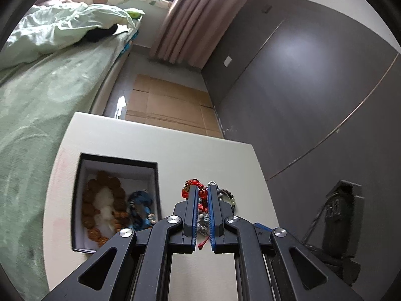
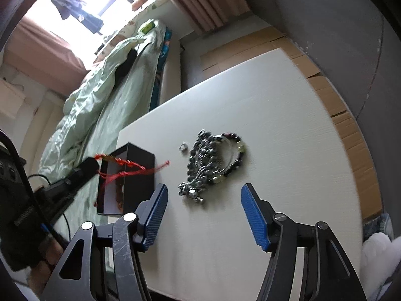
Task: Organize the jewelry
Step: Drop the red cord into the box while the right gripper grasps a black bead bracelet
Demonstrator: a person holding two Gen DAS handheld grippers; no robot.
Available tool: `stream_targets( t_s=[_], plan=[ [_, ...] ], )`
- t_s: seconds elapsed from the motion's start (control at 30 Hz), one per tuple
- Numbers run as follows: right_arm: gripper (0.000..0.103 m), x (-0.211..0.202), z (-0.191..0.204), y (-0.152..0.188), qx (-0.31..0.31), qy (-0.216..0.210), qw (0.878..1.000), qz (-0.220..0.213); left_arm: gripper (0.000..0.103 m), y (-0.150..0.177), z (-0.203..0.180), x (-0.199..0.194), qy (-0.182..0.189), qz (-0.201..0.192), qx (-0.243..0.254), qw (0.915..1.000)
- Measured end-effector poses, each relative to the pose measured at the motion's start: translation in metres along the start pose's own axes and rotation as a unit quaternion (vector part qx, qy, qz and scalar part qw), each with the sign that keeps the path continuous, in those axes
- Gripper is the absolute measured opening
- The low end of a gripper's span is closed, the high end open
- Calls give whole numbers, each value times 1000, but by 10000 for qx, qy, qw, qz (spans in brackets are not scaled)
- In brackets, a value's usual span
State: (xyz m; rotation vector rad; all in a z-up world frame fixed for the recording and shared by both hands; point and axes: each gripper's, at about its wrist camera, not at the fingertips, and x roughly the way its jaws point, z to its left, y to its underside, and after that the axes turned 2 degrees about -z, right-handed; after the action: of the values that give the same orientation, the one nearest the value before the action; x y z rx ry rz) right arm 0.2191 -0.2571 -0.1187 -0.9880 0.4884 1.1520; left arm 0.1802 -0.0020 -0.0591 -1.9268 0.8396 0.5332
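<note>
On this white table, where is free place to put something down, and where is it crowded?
The table is bare behind the jewelry pile toward the far edge, and in front of it around the open right gripper. It is crowded between the pile and the black box, where the left gripper carries the red bracelet.

Blown-out window [image 2: 82,2] backlight, fisheye-warped edges, slight blur.

the white table [image 2: 263,105] is bare across its far half and along its near edge, giving open passage. mid-table, a heap of bracelets [image 2: 213,160] blocks the centre, with a small ring [image 2: 183,147] just beside it. the black box [image 2: 136,175] stands at the bed-side edge, open on top, partly filled with brown beads [image 1: 102,205].
</note>
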Motion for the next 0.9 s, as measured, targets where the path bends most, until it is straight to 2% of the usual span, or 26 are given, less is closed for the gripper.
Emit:
stream_targets(
  t_s=[0.07,0.27,0.4,0.7,0.77,0.83,0.9],
  plan=[
    [58,5,2,0,37,-22,10000,14,7,-1,3,-4,6,-28,-21,10000],
    [44,21,-6,-4,411,-109,9991,18,7,-3,12,-14,41,-91,-95,9999],
    [39,34,-7,-12,479,-20,9988,-40,7,-4,17,-18,52,-123,-131,9998],
    [35,57,-4,-19,482,247,9985,32,7,-11,33,-31,49,-244,-239,9994],
    [30,60,-3,-19,436,321,9985,21,7,-12,36,-35,40,-271,-259,9993],
    [12,62,-2,-20,400,417,9983,23,7,-13,40,-36,8,-283,-276,9992],
    [11,60,-4,-20,460,367,9983,-17,7,-13,45,-36,-42,-260,-323,9991]
  ],
)
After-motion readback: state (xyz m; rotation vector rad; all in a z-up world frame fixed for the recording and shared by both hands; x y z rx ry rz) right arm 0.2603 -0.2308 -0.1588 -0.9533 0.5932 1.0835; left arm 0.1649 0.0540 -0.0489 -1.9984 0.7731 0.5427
